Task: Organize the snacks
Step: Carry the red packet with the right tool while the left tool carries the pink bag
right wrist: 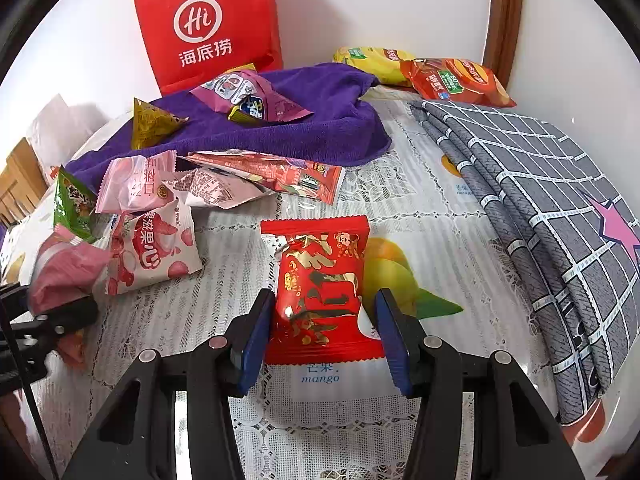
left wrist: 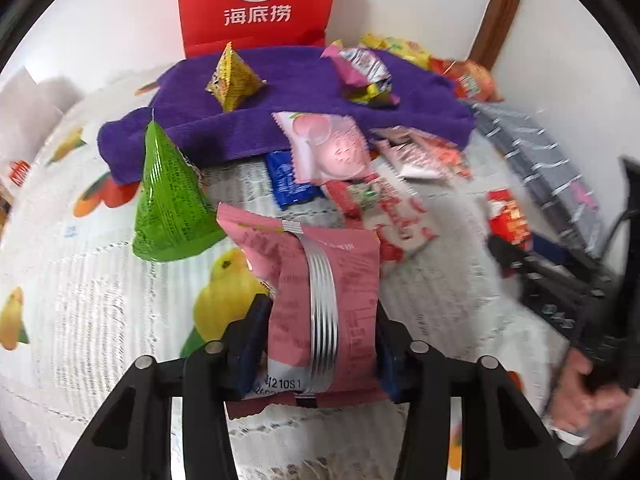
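The left gripper (left wrist: 320,344) holds a pink foil snack packet with a silver crimped seam (left wrist: 320,300); both blue pads press its sides, jaws pinching it, and it stands above the lace-patterned plastic tablecloth printed with fruit (left wrist: 100,280). The right gripper (right wrist: 320,332) straddles a red foil snack packet with gold lettering (right wrist: 320,288) that lies flat on the tablecloth; the left pad touches the packet's edge, while a narrow gap shows at the right pad, so the jaws are spread around it without clamping.

From the right wrist view, a loose cluster of pink and white snack packets (right wrist: 156,240) lies left of the red packet, with bare cloth between them. A green pyramid-shaped snack pouch (left wrist: 168,200) stands just beside the held pink packet, at the near edge of a crumpled purple towel (left wrist: 300,92). On the towel rest a yellow pyramid pouch (left wrist: 232,78) and a pink and purple wrapper (left wrist: 360,70). A red paper bag with a white "Hi" logo (right wrist: 208,28) stands upright against the wall behind the towel's far edge.

Toward the tablecloth's far right corner lie a yellow chip bag (right wrist: 372,62) and an orange-red chip bag (right wrist: 452,80), touching. A folded grey checked fabric (right wrist: 540,208) covers the right edge. Open cloth runs between the fabric's left edge and the red packet.
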The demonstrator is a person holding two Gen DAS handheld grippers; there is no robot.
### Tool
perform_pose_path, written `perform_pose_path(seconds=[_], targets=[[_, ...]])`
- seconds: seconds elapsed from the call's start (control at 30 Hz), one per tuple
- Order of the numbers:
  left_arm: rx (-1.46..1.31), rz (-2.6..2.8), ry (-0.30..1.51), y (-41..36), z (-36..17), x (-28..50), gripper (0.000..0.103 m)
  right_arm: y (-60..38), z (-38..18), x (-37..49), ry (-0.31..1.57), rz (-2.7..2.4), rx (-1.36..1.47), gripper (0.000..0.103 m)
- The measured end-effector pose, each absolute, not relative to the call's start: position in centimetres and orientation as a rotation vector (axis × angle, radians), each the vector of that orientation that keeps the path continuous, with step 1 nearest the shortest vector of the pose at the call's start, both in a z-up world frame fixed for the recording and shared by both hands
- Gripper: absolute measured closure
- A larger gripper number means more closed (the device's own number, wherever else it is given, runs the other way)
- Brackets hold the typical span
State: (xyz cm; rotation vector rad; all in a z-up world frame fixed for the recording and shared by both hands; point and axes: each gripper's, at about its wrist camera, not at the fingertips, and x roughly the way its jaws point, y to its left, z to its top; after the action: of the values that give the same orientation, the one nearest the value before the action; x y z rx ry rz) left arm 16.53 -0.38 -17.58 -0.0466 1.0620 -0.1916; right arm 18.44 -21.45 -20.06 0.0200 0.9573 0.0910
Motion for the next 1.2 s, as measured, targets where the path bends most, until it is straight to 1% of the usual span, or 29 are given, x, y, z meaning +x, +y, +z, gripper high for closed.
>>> perform_pose_path(seconds=[0.2,0.37,0.43,0.7,0.77,0.93,1.2], targets=[[-0.023,-0.194,1.001,0.1,-15.0,15.5,0.061,-21.5,-19.9,18.3,0.953,0.095,0.022,0.054],[-0.044,-0.214,0.969,1.1,-12.6,15.1,0.061,-22.0,-18.9,17.8,0.973,0.140,0.097,0.055],[-0.059,-0.229,0.958,1.6,-11.6,15.4,0.061,-22.0,-17.6,17.5,0.951,0.152,0.119,0.055],[-0.074,-0.225,0.914,2.3,-9.1,17.1,0.061,-20.7,-9.6,17.6,0.776,0.188,0.107,0.055],[-0.076,-0.218,0.901,2.6,-8.5,17.5,0.061,-20.3,-8.4,18.1,0.756,0.192,0.100,0.055],[-0.101,-0.194,0.873,3.7,-7.3,18.9,0.061,-19.4,-7.3,19.6,0.758,0.228,0.121,0.055],[-0.135,-0.157,0.858,5.2,-6.8,21.3,0.061,-18.3,-6.2,23.0,0.736,0.245,0.133,0.055]])
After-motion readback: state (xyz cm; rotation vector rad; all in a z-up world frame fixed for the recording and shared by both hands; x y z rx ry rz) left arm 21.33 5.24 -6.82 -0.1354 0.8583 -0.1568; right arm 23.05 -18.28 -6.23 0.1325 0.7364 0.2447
